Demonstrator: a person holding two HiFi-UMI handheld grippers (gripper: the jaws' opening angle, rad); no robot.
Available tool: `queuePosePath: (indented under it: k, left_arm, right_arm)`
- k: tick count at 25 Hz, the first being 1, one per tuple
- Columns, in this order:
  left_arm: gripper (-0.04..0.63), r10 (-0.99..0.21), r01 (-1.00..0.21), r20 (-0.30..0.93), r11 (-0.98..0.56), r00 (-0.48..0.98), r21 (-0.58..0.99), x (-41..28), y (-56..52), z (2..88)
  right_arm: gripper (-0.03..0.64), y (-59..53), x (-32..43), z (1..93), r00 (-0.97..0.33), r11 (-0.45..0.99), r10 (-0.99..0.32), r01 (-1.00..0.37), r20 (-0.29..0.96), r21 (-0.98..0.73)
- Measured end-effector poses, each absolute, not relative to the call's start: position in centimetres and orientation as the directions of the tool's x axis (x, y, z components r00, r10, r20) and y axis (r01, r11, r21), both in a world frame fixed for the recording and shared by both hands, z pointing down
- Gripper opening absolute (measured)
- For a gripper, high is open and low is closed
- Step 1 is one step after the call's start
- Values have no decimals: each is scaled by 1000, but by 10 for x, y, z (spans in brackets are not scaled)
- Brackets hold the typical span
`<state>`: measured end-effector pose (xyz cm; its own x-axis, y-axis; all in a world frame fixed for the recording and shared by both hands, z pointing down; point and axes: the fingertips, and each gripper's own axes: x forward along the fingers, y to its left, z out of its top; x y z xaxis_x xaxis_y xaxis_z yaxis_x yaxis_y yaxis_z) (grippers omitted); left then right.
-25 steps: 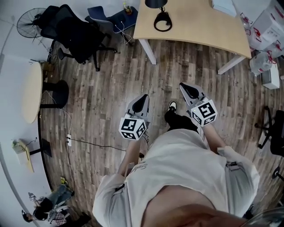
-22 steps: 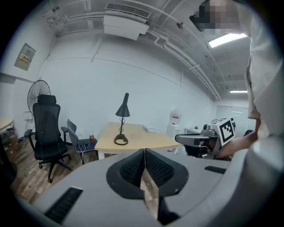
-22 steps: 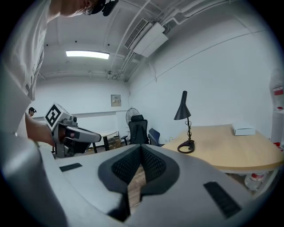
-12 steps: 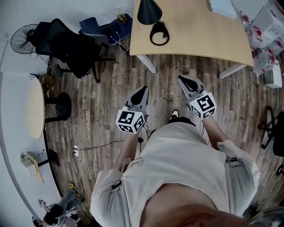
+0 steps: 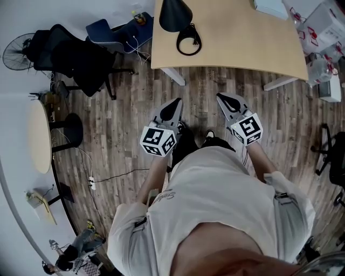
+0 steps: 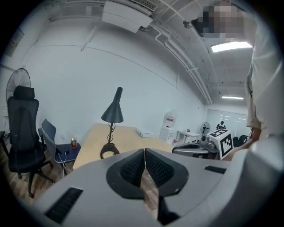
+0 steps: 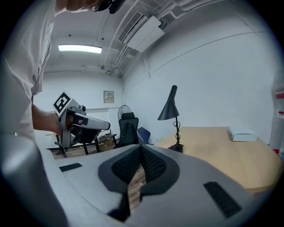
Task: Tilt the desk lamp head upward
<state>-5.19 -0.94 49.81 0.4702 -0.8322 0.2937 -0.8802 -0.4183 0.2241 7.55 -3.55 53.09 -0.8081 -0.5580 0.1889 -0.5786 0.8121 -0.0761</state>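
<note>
A black desk lamp stands on the left end of the light wooden desk [image 5: 242, 43], its cone shade [image 5: 173, 12] above a ring base [image 5: 187, 40]. In the left gripper view the shade [image 6: 113, 111] points down over a twisted stem and the base [image 6: 109, 150]; the right gripper view shows the same lamp [image 7: 170, 107]. My left gripper [image 5: 176, 102] and right gripper [image 5: 221, 97] hover over the floor, short of the desk's front edge. Both are shut and hold nothing: jaws meet in the left gripper view [image 6: 144, 151] and the right gripper view [image 7: 141, 148].
A black office chair [image 5: 81, 54], a blue chair [image 5: 110, 29] and a fan [image 5: 16, 51] stand left of the desk. A round table [image 5: 39, 137] is further left. A white box [image 5: 269, 6] lies on the desk; cartons [image 5: 323, 27] sit at right. A cable [image 5: 116, 175] crosses the floor.
The desk and lamp have come closer and lower in the head view as the person stepped toward them. Both grippers stayed shut, held in front of the body.
</note>
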Motion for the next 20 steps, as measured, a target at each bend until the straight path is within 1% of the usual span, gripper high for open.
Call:
queuePosePath:
  k: [4,9,20]
  left_arm:
    - [15,-813,-868,308,-440,494,229,-55,-27,508]
    - [15,-794,-845,293,-481,533,233,-65,-55,505]
    - [15,-732,-770,238,-613,638,177,-99,-133,478]
  right_arm:
    - [-5,-47,83,540,-778,777,-598,-622,194,-99]
    - [-5,-67,81,543,-734,736,-643,-671,219,-91]
    - [-5,-138,23,510,-664,672,-723,-740,192,-29]
